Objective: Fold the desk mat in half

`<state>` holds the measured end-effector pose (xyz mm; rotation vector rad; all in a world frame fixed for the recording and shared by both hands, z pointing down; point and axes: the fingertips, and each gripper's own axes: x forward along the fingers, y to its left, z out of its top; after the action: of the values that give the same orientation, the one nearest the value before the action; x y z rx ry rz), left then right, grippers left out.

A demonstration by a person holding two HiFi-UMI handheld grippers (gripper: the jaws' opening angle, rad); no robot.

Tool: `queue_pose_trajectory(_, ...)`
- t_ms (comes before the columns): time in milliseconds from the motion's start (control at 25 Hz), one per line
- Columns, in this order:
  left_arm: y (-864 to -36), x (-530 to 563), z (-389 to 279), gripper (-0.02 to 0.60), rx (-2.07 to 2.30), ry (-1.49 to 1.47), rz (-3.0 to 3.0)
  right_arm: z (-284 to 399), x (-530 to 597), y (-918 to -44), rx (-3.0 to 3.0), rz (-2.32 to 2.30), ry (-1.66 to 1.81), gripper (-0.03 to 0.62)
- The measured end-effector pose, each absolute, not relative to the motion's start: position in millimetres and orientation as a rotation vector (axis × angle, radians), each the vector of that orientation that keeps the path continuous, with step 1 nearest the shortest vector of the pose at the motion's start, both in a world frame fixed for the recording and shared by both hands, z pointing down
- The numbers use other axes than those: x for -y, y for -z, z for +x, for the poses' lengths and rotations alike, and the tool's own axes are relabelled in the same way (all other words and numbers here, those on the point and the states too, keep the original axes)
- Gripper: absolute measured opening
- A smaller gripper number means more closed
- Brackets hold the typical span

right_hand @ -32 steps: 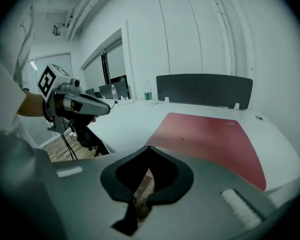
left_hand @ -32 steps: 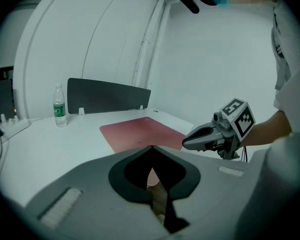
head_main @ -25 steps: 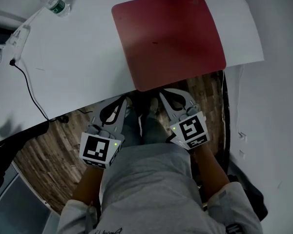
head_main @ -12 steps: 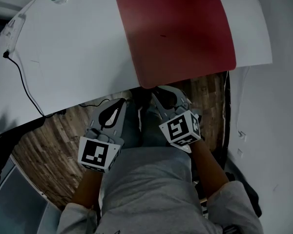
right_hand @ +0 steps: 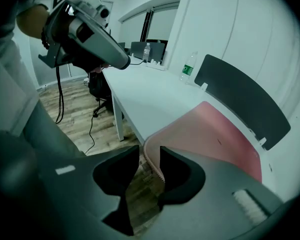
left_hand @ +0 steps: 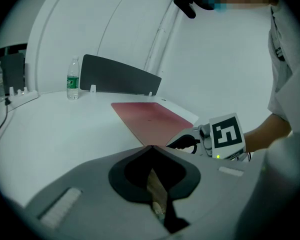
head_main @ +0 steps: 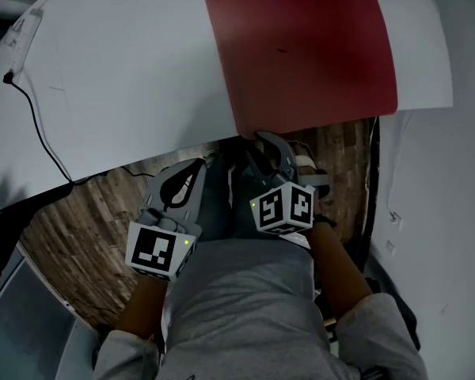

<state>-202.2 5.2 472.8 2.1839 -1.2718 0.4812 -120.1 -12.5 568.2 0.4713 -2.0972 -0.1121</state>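
The red desk mat (head_main: 301, 50) lies flat on the white surface (head_main: 134, 77), its near edge jutting just past the surface's front edge. The right gripper (right_hand: 149, 151) has just been opening; its 2 jaws stand apart, with the mat's rounded near edge showing in the gap, ungripped. The left gripper (left_hand: 151, 147) is clenched and empty, low over the wood floor (head_main: 71, 236).

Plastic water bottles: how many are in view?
2. One clear green-labelled plastic bottle stands beside the dark divider panel; a second bottle stands farther off. More may be hidden.
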Motion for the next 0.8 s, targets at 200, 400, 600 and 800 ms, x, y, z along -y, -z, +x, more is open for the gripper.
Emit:
queue_pose_trajectory(200,-476.9,-6.2,-209.1,0.020,1.277,-0.482,2.169,-124.3,15.7,-576.8,2.023,0.483,0.231,0.152)
queue_pose_trajectory(400,-479.8,-6.8,-215.4,0.020,1.279,-0.477,2.168,-130.2,17.7,-585.0,1.981,0.485,0.307,0.173)
queue_pose_trajectory(600,-481.1,-6.9,-217.0,0.020,1.271,-0.462,2.159,-128.0,25.7,-581.4,1.946,0.529,0.311,0.147)
queue_pose_trajectory(800,-480.0,-5.4,-215.0,0.020,1.256,-0.460,2.171,-129.9,21.8,-572.7,1.994,0.543,0.281,0.063)
